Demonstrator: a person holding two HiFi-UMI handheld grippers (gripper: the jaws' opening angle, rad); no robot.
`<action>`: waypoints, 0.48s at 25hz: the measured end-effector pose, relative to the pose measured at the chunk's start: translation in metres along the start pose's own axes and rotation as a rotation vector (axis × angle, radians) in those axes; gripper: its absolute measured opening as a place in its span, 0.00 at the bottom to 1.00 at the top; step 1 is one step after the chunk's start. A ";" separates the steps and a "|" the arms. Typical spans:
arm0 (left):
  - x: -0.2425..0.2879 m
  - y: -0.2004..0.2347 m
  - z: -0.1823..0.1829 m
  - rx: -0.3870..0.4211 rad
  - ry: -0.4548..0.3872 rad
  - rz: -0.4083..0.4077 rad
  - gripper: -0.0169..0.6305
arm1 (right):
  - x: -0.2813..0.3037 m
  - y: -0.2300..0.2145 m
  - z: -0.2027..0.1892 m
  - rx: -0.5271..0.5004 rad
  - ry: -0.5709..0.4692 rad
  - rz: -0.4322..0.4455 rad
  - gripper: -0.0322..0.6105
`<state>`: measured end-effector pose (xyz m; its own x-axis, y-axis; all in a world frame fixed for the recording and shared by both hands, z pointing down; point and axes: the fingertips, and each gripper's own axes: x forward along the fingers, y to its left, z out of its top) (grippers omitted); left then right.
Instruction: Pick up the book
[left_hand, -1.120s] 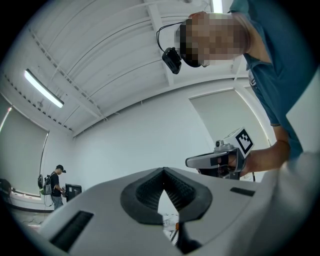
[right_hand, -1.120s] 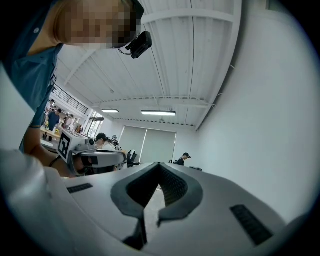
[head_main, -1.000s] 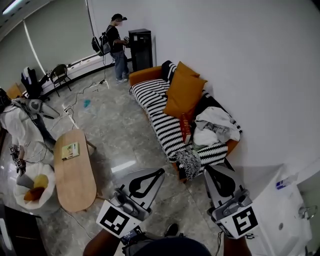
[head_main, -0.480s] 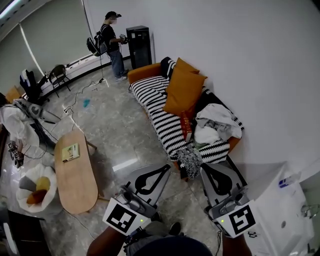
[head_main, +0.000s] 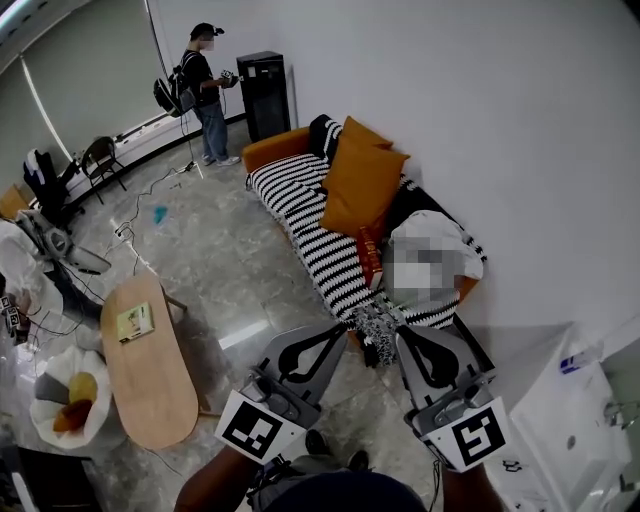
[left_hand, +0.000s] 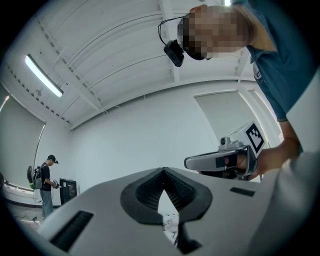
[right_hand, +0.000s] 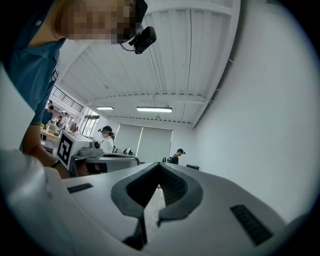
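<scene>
The red book (head_main: 371, 255) lay on the sofa (head_main: 270, 150). It sat on the black and white striped blanket (head_main: 300, 200), just below the big orange cushions (head_main: 362, 185) and right beside a heap of white cloth (head_main: 445, 235). Nothing was holding it. The two tongs were low down in the head view, side by side, and both pointed toward the near end of the sofa, but they were apart from the book. The left tongs (head_main: 338, 330) were closed tight with nothing in them, and their own view (left_hand: 163, 171) showed only the white wall and ceiling past the tips. The right tongs (head_main: 405, 333) were closed tight too, and empty (right_hand: 159, 165). A hand held each one from behind. Farther off to the left stood a long wooden table (head_main: 150, 390) on the shiny grey floor. A flat green thing (head_main: 134, 322) that looked like another book lay on the table. A white bag (head_main: 65, 400) with something yellow in it sat beside the table. At the far end of the room a person (head_main: 200, 95) with a backpack stood at a black cabinet (head_main: 262, 95).
</scene>
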<state>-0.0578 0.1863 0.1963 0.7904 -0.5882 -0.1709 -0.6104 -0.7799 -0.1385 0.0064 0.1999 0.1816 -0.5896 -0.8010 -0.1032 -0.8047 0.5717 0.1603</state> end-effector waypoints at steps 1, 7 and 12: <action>0.001 0.005 -0.002 0.001 0.000 -0.005 0.03 | 0.006 0.001 -0.002 -0.002 0.005 -0.002 0.07; 0.011 0.040 -0.014 -0.007 0.002 -0.033 0.03 | 0.043 -0.007 -0.012 -0.082 0.017 -0.030 0.07; 0.021 0.062 -0.025 -0.020 0.001 -0.051 0.03 | 0.070 -0.012 -0.021 -0.087 0.026 -0.047 0.07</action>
<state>-0.0773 0.1203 0.2082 0.8203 -0.5483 -0.1628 -0.5685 -0.8128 -0.1272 -0.0239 0.1333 0.1930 -0.5488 -0.8314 -0.0869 -0.8214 0.5171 0.2406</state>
